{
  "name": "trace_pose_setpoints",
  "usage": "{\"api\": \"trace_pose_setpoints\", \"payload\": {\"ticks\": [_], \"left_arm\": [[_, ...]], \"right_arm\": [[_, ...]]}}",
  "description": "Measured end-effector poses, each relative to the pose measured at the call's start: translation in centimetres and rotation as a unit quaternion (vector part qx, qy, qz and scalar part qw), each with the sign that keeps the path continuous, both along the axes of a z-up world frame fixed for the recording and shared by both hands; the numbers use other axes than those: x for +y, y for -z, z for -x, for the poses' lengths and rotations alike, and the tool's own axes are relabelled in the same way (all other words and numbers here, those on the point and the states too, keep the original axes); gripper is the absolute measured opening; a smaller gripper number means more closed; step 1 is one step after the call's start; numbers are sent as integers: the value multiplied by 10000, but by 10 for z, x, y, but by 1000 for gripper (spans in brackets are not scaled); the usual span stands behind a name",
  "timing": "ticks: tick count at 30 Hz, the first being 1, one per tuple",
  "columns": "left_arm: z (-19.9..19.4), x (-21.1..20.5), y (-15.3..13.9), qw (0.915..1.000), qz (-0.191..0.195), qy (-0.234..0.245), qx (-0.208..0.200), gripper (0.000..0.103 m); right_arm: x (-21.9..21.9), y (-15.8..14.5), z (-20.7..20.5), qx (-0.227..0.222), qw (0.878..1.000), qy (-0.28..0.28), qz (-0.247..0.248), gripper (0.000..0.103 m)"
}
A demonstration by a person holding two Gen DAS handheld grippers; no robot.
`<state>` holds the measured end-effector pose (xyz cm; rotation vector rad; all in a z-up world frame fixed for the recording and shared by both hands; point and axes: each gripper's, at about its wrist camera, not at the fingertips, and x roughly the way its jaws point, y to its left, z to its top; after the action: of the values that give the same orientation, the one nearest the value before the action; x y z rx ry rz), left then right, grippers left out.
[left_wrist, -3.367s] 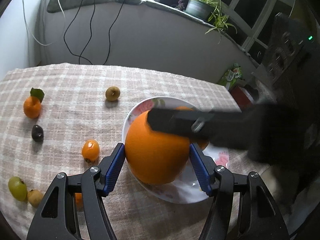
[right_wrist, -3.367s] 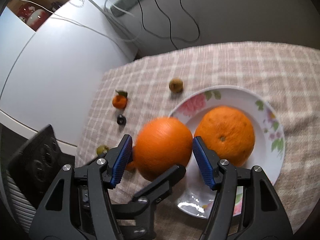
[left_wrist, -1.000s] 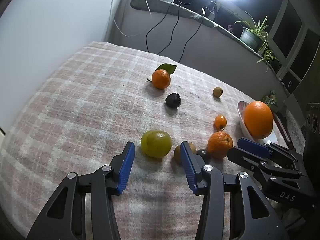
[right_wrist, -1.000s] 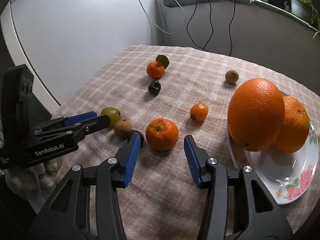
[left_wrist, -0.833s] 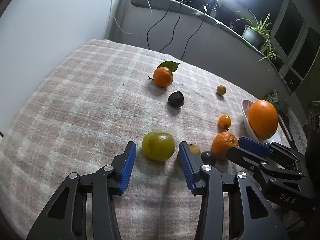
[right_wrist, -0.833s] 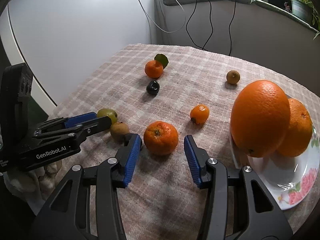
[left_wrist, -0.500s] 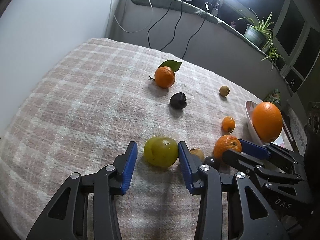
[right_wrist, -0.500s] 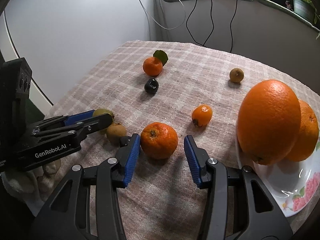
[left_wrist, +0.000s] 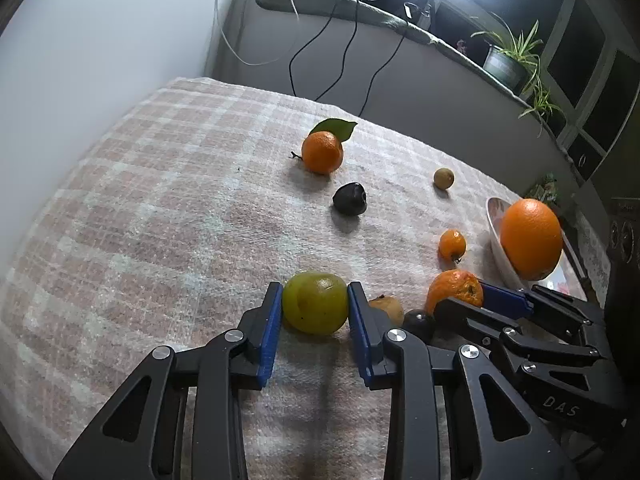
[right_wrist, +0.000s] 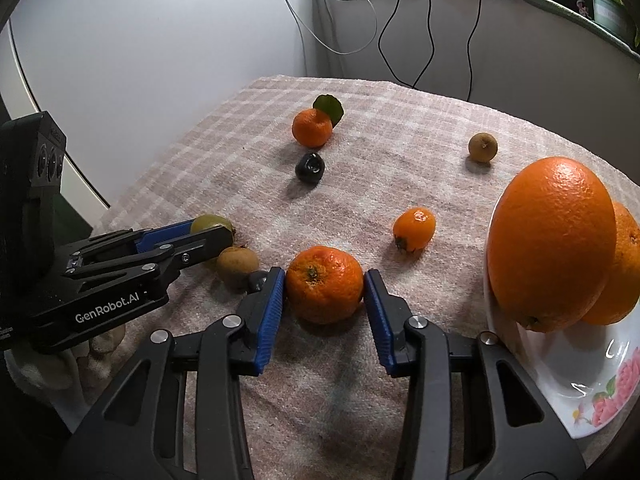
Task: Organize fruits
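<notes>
My left gripper (left_wrist: 314, 312) has its blue pads against both sides of a green plum (left_wrist: 315, 303) that rests on the checked cloth (left_wrist: 160, 216). My right gripper (right_wrist: 325, 286) has its pads against both sides of a tangerine (right_wrist: 324, 283) on the cloth. The left gripper also shows in the right wrist view (right_wrist: 188, 236), the right one in the left wrist view (left_wrist: 480, 300). A flowered plate (right_wrist: 560, 392) at the right holds two large oranges (right_wrist: 552, 244).
Loose on the cloth: a leafed tangerine (right_wrist: 312, 127), a dark plum (right_wrist: 310, 166), a small brown fruit (right_wrist: 483, 147), a kumquat (right_wrist: 414, 229), another brown fruit (right_wrist: 237, 265) and a small dark fruit (left_wrist: 419, 322) between the grippers. A wall and cables stand behind.
Both grippers left the plate, moved to the near left of the table and closed in: the left around the green plum, the right around the tangerine.
</notes>
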<state>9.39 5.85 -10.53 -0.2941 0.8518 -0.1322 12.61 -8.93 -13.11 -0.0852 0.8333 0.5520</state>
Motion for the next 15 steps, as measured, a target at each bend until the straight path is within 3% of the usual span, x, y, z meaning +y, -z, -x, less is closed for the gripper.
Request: {"api": "trace_pose_setpoints", "payload": {"ticks": [15], "left_arm": [[17,-7,-26,9993,189,109,-312,30]], "right_arm": [[-15,-23,23,-175,9991,-34,-385,42]]}}
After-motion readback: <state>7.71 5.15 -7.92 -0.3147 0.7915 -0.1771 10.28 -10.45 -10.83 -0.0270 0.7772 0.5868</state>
